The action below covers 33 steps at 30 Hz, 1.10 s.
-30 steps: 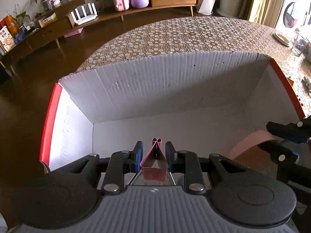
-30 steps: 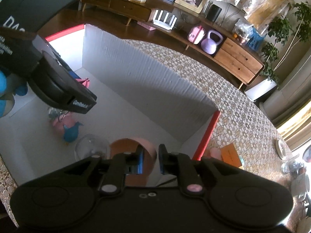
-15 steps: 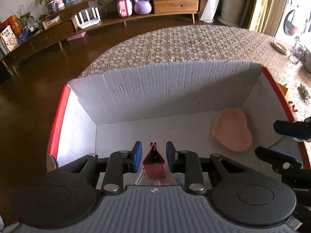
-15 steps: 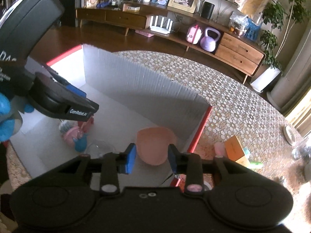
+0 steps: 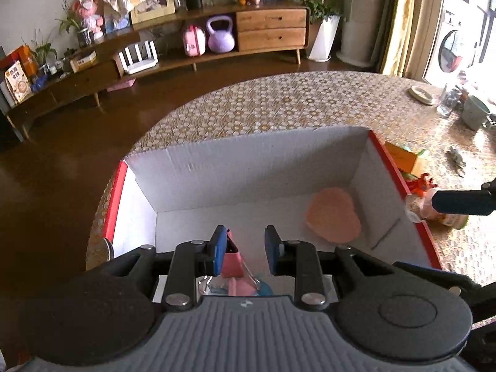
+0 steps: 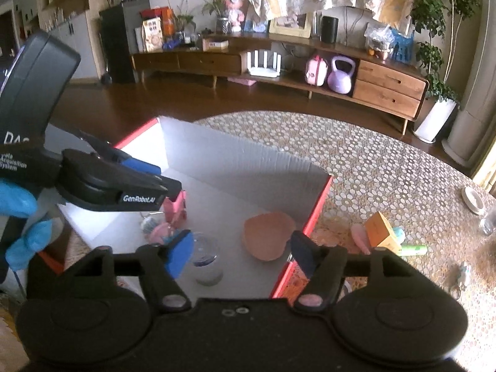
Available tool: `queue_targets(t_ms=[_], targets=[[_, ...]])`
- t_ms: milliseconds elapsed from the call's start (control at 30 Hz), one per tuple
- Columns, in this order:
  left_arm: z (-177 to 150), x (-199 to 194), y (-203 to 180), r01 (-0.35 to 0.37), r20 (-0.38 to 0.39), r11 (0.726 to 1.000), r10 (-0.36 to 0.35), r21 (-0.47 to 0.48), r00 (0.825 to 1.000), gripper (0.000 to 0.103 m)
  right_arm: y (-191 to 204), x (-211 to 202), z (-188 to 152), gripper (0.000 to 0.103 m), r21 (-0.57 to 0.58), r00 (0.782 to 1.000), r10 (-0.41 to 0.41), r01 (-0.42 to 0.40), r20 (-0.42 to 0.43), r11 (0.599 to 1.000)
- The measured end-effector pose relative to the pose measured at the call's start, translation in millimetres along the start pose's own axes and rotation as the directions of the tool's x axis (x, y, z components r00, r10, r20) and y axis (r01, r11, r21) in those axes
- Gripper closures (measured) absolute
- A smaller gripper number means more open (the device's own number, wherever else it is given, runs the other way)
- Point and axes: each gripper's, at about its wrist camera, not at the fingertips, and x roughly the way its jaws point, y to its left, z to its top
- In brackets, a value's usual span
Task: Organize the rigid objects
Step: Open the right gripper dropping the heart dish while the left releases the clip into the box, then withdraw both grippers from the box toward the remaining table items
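Left gripper (image 5: 243,249) jaws apart over the box (image 5: 248,158); pink clip (image 5: 232,262) loose against the left jaw: lift straight up. Right gripper (image 6: 241,252) jaws wide, empty, heart dish (image 6: 268,240) beyond them; next, items (image 6: 379,231) on the worktop (image 6: 387,170).

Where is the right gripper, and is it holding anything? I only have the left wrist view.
Observer: The right gripper hangs over the near right corner of the box, fingers wide apart, nothing between them.
Operator: What lies under my left gripper?
Observer: A clear glass cup stands on the box floor, beside a pink and blue toy.
Operator: Anything outside I can't make out?
Observer: A green tube lies on the table just past the orange block.
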Motion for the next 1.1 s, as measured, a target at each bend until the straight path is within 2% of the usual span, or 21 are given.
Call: queue_targets(t_ms=[133,167,267,367,433,600,867,1100], targets=[[-5,-16,-7,0.008,0.025,1.000,-0.008,0.009,1.000,0.077,-1,-17,-4,0.022,0.007,0.999,0.029,-0.029,0.030,1.000],[-6,-20,-9,0.009,0.030,1.000,-0.009,0.011,1.000,0.071,-1,-22,-6,0.021,0.007,0.999,0.037,-0.037,0.037,0.999],[-12,-33,-13,0.008,0.066,1.000,-0.009,0.017,0.998,0.036,-3,-36,-10,0.017,0.014,0.996,0.062,-0.063,0.061,0.998],[-17,-47,-17,0.012,0.098,1.000,-0.014,0.020,0.995,0.034,-8,-50,-16,0.013,0.028,0.994,0.076,-0.078,0.084,0.997],[-21,-55,-19,0.026,0.109,1.000,-0.027,0.009,0.994,0.034,-11,-57,-19,0.006,0.033,0.993,0.073,-0.077,0.097,0.997],[-33,-72,-30,0.054,0.136,0.999,-0.053,0.000,0.989,0.031,-23,-76,-32,0.001,0.051,0.991,0.056,-0.063,0.123,0.997],[-47,-94,-51,0.090,0.200,0.996,-0.083,-0.022,0.976,0.020,-50,-102,-58,0.001,0.096,0.988,0.025,-0.040,0.151,0.995],[-61,-103,-79,0.100,0.280,0.995,-0.088,-0.030,0.956,0.019,-86,-112,-82,0.001,0.145,0.988,-0.053,0.032,0.143,0.989]])
